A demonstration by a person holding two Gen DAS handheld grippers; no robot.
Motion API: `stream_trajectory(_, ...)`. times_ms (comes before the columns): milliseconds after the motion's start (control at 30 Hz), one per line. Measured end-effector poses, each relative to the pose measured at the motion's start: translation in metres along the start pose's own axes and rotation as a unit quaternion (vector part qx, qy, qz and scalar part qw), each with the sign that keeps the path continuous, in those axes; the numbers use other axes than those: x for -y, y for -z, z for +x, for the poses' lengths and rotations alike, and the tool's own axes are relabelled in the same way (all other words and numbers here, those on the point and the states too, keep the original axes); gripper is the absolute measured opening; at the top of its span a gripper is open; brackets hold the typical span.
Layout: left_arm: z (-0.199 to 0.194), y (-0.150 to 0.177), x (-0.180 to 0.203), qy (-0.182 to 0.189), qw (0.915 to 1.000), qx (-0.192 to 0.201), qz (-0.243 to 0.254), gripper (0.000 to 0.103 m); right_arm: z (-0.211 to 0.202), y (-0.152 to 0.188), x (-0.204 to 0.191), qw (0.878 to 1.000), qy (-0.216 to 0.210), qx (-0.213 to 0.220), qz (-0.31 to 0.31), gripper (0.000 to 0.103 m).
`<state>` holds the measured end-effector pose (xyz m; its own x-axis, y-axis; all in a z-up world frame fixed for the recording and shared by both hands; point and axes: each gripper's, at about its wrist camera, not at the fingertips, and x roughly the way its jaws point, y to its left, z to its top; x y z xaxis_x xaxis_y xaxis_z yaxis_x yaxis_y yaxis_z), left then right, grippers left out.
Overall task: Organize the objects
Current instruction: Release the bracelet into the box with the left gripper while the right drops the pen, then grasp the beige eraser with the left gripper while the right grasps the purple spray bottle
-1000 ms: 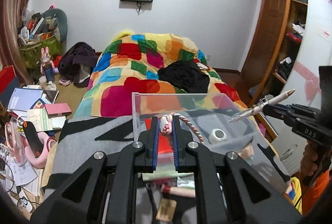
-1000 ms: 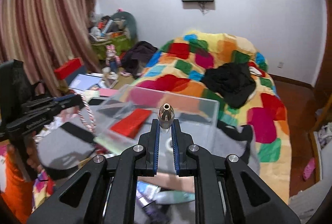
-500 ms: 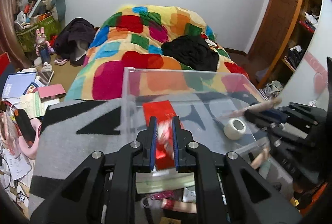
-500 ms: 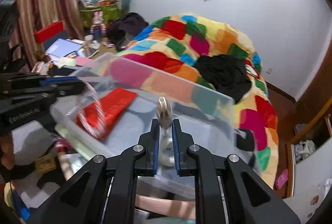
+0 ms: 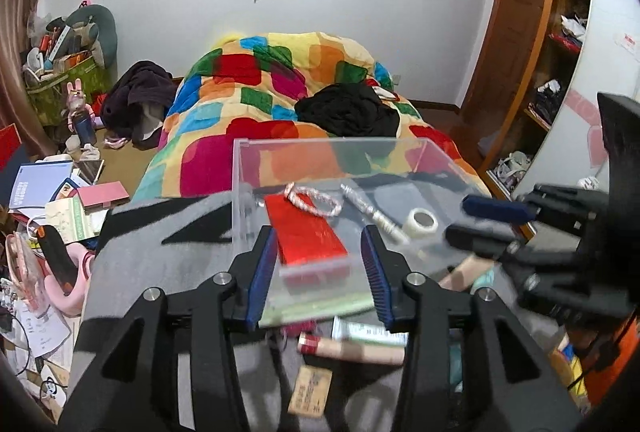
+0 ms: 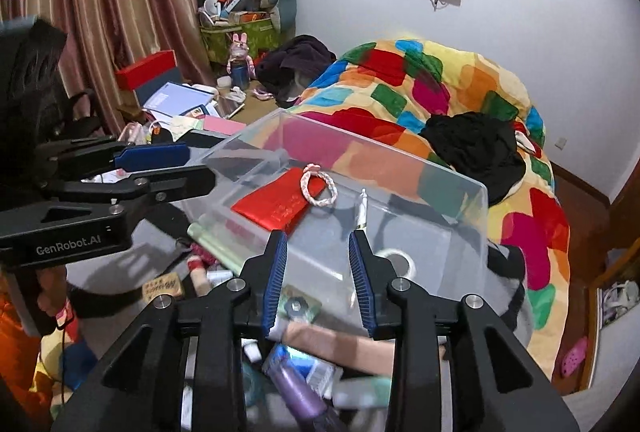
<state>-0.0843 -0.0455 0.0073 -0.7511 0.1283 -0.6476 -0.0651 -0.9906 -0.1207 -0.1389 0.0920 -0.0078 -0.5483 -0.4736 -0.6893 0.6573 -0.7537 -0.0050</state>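
The left gripper (image 5: 318, 268) hangs just above the near edge of a clear plastic box (image 5: 240, 167), its blue-padded jaws spread wide with nothing between them. The right gripper (image 6: 319, 282) hangs over the box's near right corner, its jaws likewise wide apart and holding nothing. In the left wrist view it comes in from the right edge, a little blurred, beside the box's right wall.

Inside the box, a red packet (image 5: 306, 236) lies flat toward the left wall. A pink and white braided bracelet (image 5: 314, 197) rests partly on the far end of the packet and partly on the box floor. Just to its right a silver-white pen (image 5: 370, 209) lies on the floor, angled from the far wall toward the near right corner. Near the right wall sits a roll of clear tape (image 5: 422, 222), close to the pen's near end; whether they touch cannot be told.

The box stands on a grey and black blanket (image 5: 160, 264) spread over the foot of a bed. Below the box's near edge lies a jumble of small things on the blanket: a beige tube (image 5: 352, 348), a small brown tag (image 5: 310, 390) and a purple bottle (image 6: 296, 388). Beyond the far wall of the box is a quilt of many colours (image 5: 280, 87), with black clothing (image 5: 348, 107) on it.
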Motion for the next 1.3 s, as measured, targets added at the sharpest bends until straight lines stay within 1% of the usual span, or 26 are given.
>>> stream_trajectory(33, -0.002, 0.004, 0.0, -0.002, 1.0, -0.002, 0.002, 0.048, -0.004, 0.004, 0.002, 1.0, -0.002, 0.0, 0.002, 0.03)
stream_trajectory(100, -0.004, 0.012, -0.001, -0.007, 0.9999, -0.008, 0.006, 0.053, -0.011, 0.013, 0.008, 1.0, -0.005, -0.001, 0.009, 0.034)
stream_trajectory(167, -0.005, 0.022, -0.002, -0.009, 0.9998, -0.018, 0.007, 0.053, -0.016, 0.023, 0.014, 1.0, -0.008, -0.007, 0.02, 0.036)
stream_trajectory(400, -0.001, 0.056, -0.003, -0.005, 0.9983, -0.058, 0.005, 0.054, -0.02, 0.06, 0.023, 0.997, -0.044, -0.041, 0.047, 0.037)
stream_trajectory(600, 0.01, 0.084, -0.003, -0.002, 0.9957, -0.093, 0.003, 0.054, -0.013, 0.086, 0.019, 0.995, -0.054, -0.071, 0.046, 0.037)
stream_trajectory(667, 0.013, 0.089, -0.004, -0.002, 0.9952, -0.098, -0.002, 0.054, -0.008, 0.093, 0.02, 0.994, -0.053, -0.083, 0.048, 0.037)
stream_trajectory(733, 0.013, 0.092, -0.004, -0.007, 0.9958, -0.091, -0.003, 0.054, -0.005, 0.099, 0.021, 0.993, -0.051, -0.091, 0.049, 0.037)
stream_trajectory(767, 0.013, 0.093, -0.004, -0.009, 0.9961, -0.088, 0.0, 0.052, -0.005, 0.102, 0.022, 0.993, -0.046, -0.092, 0.051, 0.036)
stream_trajectory(800, 0.012, 0.094, -0.003, -0.012, 0.9963, -0.085, 0.001, 0.043, -0.005, 0.104, 0.022, 0.993, -0.045, -0.092, 0.052, 0.033)
stream_trajectory(833, 0.012, 0.095, -0.002, -0.011, 0.9965, -0.083, 0.004, 0.037, -0.006, 0.105, 0.023, 0.993, -0.046, -0.091, 0.054, 0.029)
stream_trajectory(867, 0.011, 0.096, -0.002, -0.007, 0.9964, -0.084, 0.005, 0.027, -0.008, 0.107, 0.024, 0.993, -0.048, -0.089, 0.058, 0.026)
stream_trajectory(900, 0.01, 0.096, -0.002, -0.007, 0.9965, -0.083, 0.007, 0.024, -0.01, 0.108, 0.026, 0.993, -0.052, -0.085, 0.063, 0.023)
stream_trajectory(1033, 0.006, 0.095, -0.003, -0.008, 0.9969, -0.078, 0.007, 0.024, -0.018, 0.109, 0.028, 0.994, -0.046, -0.071, 0.072, 0.023)
stream_trajectory(1133, -0.003, 0.09, -0.004, -0.008, 0.9978, -0.066, 0.002, 0.024, -0.025, 0.104, 0.031, 0.994, -0.045, -0.059, 0.079, 0.023)
stream_trajectory(1300, -0.014, 0.071, -0.004, -0.007, 0.9992, -0.038, -0.003, 0.024, -0.045, 0.083, 0.036, 0.996, -0.041, -0.017, 0.083, 0.023)
